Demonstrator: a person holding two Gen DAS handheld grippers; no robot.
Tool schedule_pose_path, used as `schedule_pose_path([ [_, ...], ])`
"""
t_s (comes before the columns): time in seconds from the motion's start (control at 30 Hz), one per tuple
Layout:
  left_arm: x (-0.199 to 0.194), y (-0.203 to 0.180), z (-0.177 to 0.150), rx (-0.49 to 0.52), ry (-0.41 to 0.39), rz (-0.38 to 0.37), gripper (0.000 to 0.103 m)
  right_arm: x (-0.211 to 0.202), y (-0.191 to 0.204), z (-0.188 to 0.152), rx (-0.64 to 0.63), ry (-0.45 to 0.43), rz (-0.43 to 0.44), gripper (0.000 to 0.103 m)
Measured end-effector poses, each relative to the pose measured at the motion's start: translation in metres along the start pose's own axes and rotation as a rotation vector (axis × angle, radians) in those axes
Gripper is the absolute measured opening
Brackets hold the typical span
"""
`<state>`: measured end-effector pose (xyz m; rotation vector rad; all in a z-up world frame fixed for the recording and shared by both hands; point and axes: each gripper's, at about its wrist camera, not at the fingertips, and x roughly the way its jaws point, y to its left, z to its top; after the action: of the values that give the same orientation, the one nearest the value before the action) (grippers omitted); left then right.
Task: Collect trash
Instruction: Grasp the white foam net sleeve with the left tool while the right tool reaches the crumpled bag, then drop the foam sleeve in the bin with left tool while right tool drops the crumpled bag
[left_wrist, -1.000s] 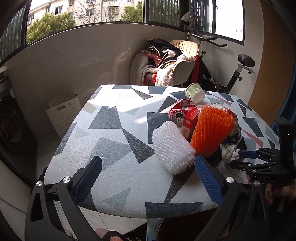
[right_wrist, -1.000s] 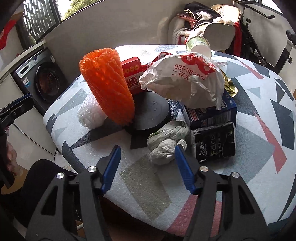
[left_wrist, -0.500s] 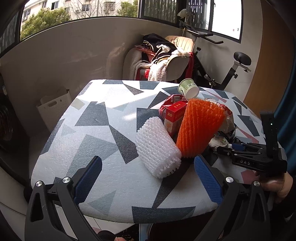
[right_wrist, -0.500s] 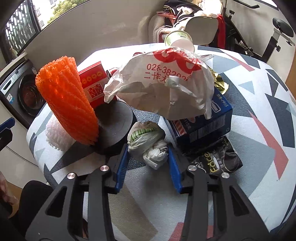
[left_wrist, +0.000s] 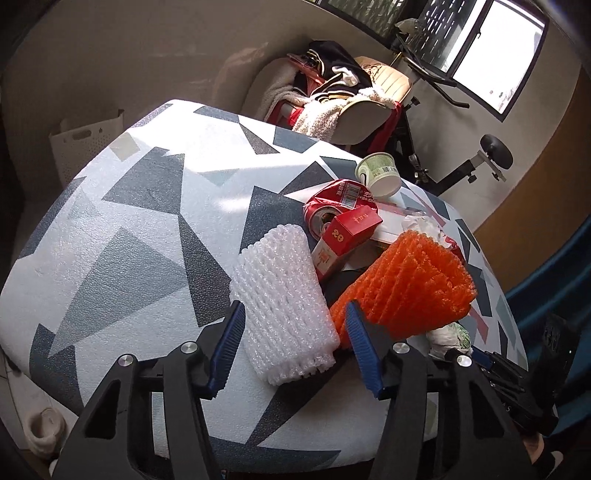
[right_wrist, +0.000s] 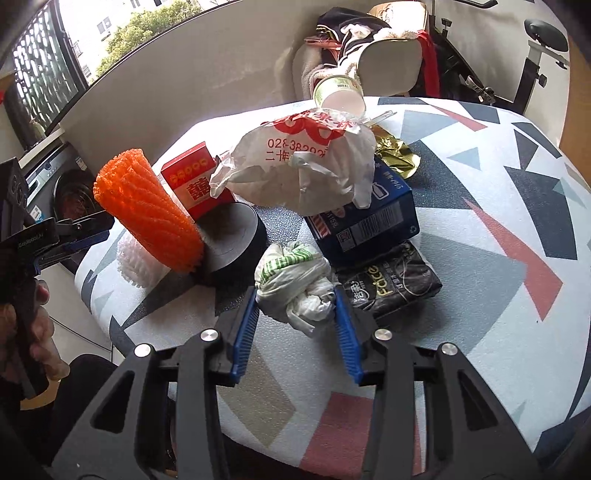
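Observation:
A white foam net (left_wrist: 284, 295) lies on the patterned table (left_wrist: 129, 221) between the jaws of my left gripper (left_wrist: 293, 306), which are closing. The left pad touches it and the right pad stands just clear. An orange foam net (left_wrist: 410, 291) leans beside it. My right gripper (right_wrist: 295, 291) is shut on a crumpled white-and-green plastic bag (right_wrist: 295, 280) near the table's front edge. Behind it lie a black disc (right_wrist: 236, 236), a red box (right_wrist: 192, 181), a white paper bag (right_wrist: 299, 166), a blue box (right_wrist: 369, 218) and a black tissue pack (right_wrist: 391, 280).
A paper cup (left_wrist: 378, 173) and a crushed red can (left_wrist: 332, 206) lie at the far side of the pile. Beyond the table stand a chair heaped with clothes (left_wrist: 343, 96), an exercise bike (left_wrist: 480, 155), a white basket (left_wrist: 81, 140) and a washing machine (right_wrist: 70, 192).
My left gripper moved in and down over the white foam net and its jaws narrowed around it. My right gripper pushed forward and shut on the crumpled bag.

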<state>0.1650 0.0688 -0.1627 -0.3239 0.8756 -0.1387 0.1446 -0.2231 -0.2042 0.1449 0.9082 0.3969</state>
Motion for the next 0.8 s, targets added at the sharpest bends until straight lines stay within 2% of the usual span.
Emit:
schedule_pose_path([
  [0.23,0.047,0.016,0.011,-0.113,0.071,0.037,0.052,-0.004,0.001,-0.006,-0.014,-0.015,0.010,0.043],
  [0.33,0.060,0.016,0.006,-0.065,0.079,0.042,0.049,-0.005,0.001,-0.008,-0.014,-0.016,0.016,0.043],
  [0.4,0.057,0.016,0.004,-0.040,0.056,0.032,0.035,-0.006,0.002,-0.009,-0.019,-0.016,0.018,0.043],
  [0.47,0.051,0.020,0.005,-0.058,0.051,0.005,0.031,-0.007,0.004,-0.010,-0.030,-0.013,0.015,0.043],
  [0.8,-0.003,0.020,0.014,0.030,-0.025,0.077,0.029,-0.027,0.010,-0.009,-0.045,-0.051,0.016,0.043],
])
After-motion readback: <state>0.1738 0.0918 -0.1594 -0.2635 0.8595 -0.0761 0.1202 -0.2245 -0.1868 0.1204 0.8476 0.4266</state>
